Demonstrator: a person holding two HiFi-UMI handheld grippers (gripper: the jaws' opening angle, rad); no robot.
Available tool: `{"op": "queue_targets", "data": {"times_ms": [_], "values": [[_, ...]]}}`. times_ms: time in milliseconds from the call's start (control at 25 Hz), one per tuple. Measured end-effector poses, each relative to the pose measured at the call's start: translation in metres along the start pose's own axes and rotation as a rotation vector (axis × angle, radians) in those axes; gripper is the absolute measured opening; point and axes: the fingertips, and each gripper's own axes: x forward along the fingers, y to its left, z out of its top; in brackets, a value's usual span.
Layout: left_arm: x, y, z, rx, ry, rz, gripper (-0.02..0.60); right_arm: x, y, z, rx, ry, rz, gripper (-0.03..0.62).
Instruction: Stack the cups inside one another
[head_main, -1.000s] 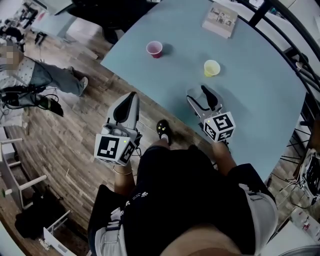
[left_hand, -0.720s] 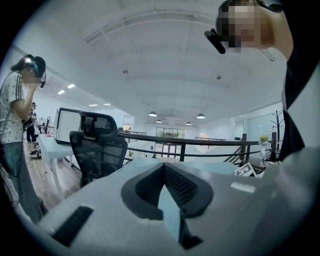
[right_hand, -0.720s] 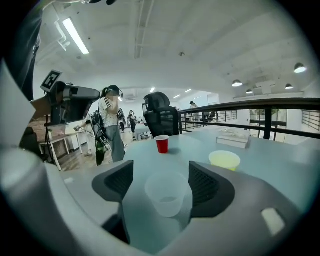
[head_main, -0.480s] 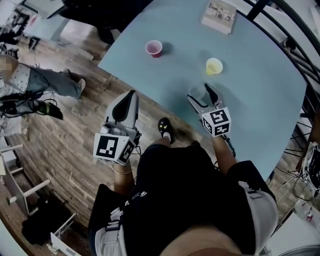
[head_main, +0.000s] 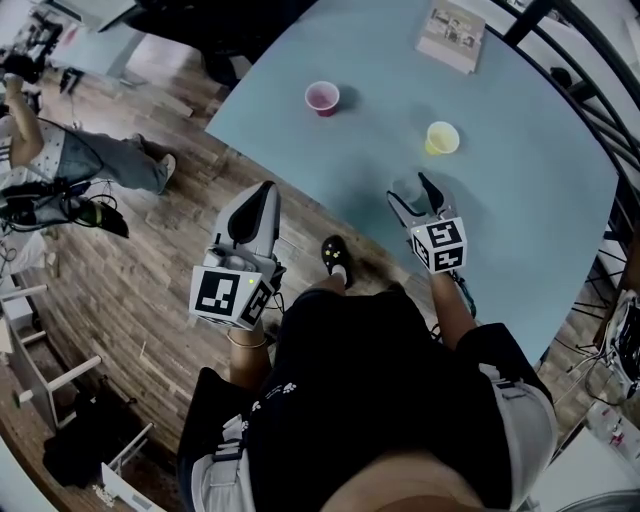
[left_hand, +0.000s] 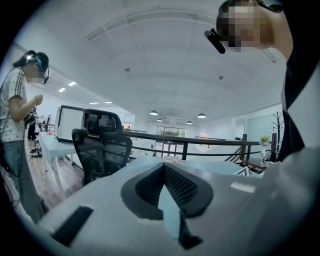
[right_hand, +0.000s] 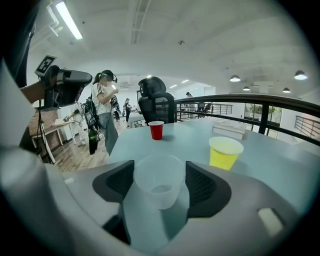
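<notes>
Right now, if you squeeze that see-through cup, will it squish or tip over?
The clear cup looks thin and empty, so probably light and squishy. It stands upright between the right gripper's closing jaws; a nudge might tip it.

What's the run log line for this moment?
phase: grasp clear cup | right gripper: jaws closing around clear cup on table | left gripper: shut, empty | yellow cup, red cup: apart, unstacked
</notes>
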Motion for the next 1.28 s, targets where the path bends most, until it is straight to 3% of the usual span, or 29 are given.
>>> {"op": "queue_targets", "data": {"times_ms": [400, 1280], "values": [[0.005, 0.031, 0.0, -0.012, -0.013, -0.016, -0.009, 0.021, 0.007, 0.021, -0.015, 0.006, 0.004, 0.322], [0.007, 0.112, 0.013, -0.042, -0.044, 0.032, -0.009, 0.096, 0.031, 0.151, -0.067, -0.181, 0.07, 0.319]]}}
